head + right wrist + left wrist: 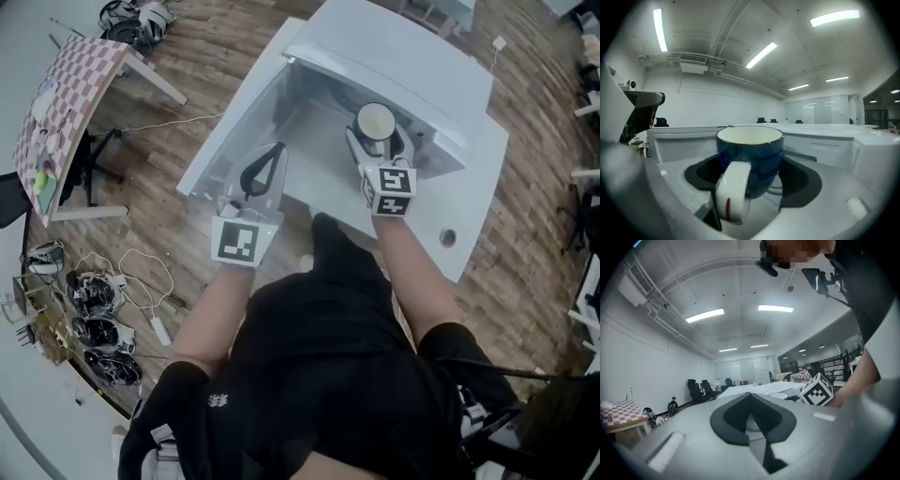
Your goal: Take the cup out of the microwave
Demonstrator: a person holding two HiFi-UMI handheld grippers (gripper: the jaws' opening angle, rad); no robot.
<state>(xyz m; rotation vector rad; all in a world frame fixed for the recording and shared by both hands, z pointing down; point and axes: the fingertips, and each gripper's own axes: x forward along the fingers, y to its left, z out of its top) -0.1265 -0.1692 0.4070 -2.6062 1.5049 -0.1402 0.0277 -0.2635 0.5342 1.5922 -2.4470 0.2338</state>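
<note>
A white microwave (403, 56) stands on a white table (473, 211) with its door (234, 122) swung open to the left. A dark blue cup (376, 123) with a white inside sits at the mouth of the cavity. My right gripper (377, 142) is shut on the cup (751, 161). The white handle (732, 192) points back at the camera between the dark pads (799, 180). My left gripper (274, 151) hovers beside the open door, shut and holding nothing. In its own view the left gripper (752, 398) aims up at the ceiling.
A checkered table (66, 103) stands at the far left on the wooden floor. Cables and headsets (98, 323) lie on the floor at the lower left. A round hole (447, 237) is in the white table near its front right edge.
</note>
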